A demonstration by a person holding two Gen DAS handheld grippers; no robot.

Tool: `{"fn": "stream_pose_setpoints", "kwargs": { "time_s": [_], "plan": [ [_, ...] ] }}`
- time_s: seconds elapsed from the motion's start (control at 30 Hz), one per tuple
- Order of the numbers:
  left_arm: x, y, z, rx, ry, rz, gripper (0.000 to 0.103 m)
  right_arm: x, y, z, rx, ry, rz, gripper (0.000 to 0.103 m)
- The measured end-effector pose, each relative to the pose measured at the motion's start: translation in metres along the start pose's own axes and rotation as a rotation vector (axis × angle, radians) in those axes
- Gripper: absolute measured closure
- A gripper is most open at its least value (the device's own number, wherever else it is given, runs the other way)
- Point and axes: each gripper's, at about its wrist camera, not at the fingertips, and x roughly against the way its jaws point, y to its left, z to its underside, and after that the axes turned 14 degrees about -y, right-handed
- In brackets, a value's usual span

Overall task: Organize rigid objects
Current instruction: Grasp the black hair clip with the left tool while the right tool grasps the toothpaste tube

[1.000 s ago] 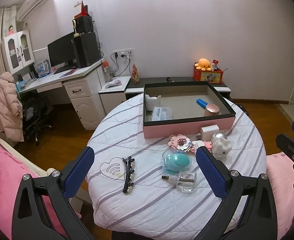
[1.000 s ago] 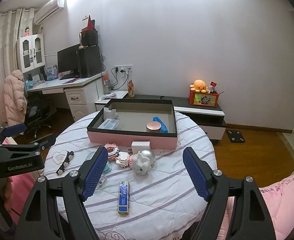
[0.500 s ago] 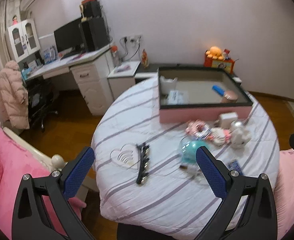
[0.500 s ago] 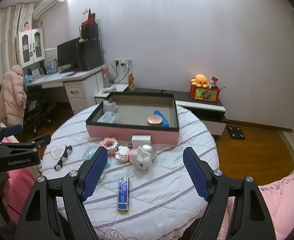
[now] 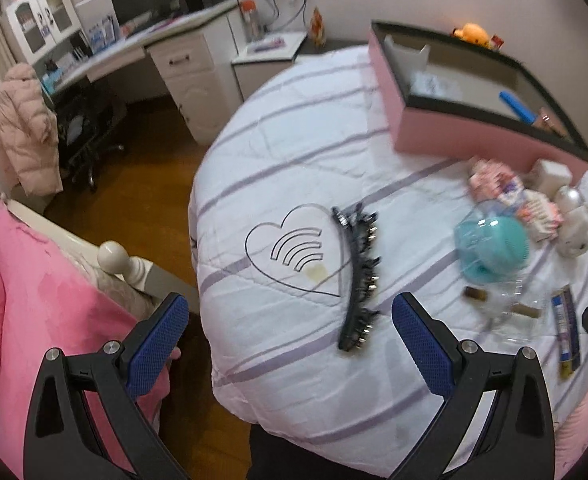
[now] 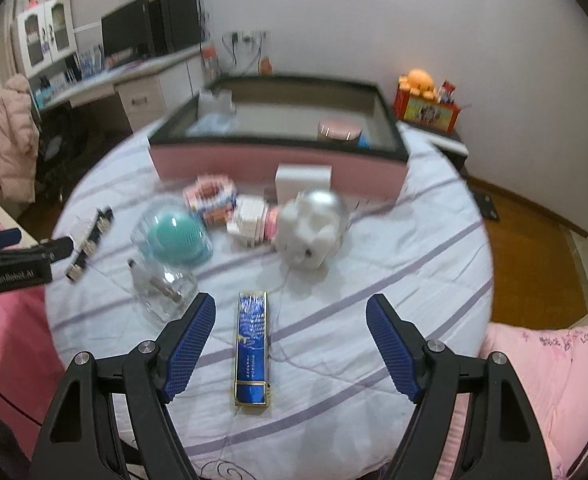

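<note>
Both grippers hang over the round table with its white, purple-striped quilted cover [image 5: 294,152], jaws spread wide and holding nothing. Below the left gripper [image 5: 290,334] lies a black studded hair clip [image 5: 359,276], beside a heart outline printed on the cover. Between the right gripper's [image 6: 292,338] blue pads [image 6: 190,344] lies a flat blue rectangular case with gold edging [image 6: 252,346], untouched. Farther off stand a clear glass perfume bottle [image 6: 162,288], a teal ball in a clear dome [image 6: 174,236], 2 small pink-and-white block figures [image 6: 230,208], a white plush rabbit [image 6: 305,232] and a white cube box [image 6: 302,178]. Behind them sits the pink-sided tray with a black rim [image 6: 278,160], already holding a few items.
</note>
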Motion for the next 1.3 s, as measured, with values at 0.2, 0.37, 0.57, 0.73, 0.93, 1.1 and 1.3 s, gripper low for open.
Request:
{"fn": "stream_pose_setpoints", "kwargs": {
  "time_s": [0.2,0.37,0.57,0.73,0.93,1.1,1.3],
  "plan": [
    [-0.023,0.007,0.002,0.046,0.071,0.064,0.000,-0.025,0.001,0.013,-0.007,0.080,0.010,0.028],
    [-0.038,-0.005,0.003,0.039,0.118,0.150,0.003,-0.028,0.004,0.016,-0.009,0.090,-0.002,0.070],
    [-0.027,-0.021,-0.003,-0.049,0.066,0.247,0.070,-0.030,-0.002,0.011,-0.035,0.101,-0.040,0.079],
    [-0.026,-0.015,-0.010,-0.007,0.092,0.303,0.085,-0.032,-0.004,0.008,-0.046,0.097,-0.052,0.079],
    [-0.027,-0.009,-0.010,0.017,0.095,0.314,0.085,-0.031,-0.011,0.006,-0.065,0.090,-0.065,0.079],
    [-0.017,-0.011,-0.015,0.014,0.064,0.296,0.085,-0.027,-0.014,0.001,-0.072,0.069,-0.068,0.080],
    [-0.006,-0.014,-0.024,0.025,0.024,0.303,0.085,-0.012,-0.019,-0.007,-0.078,0.018,-0.063,0.081]
  ]
}}
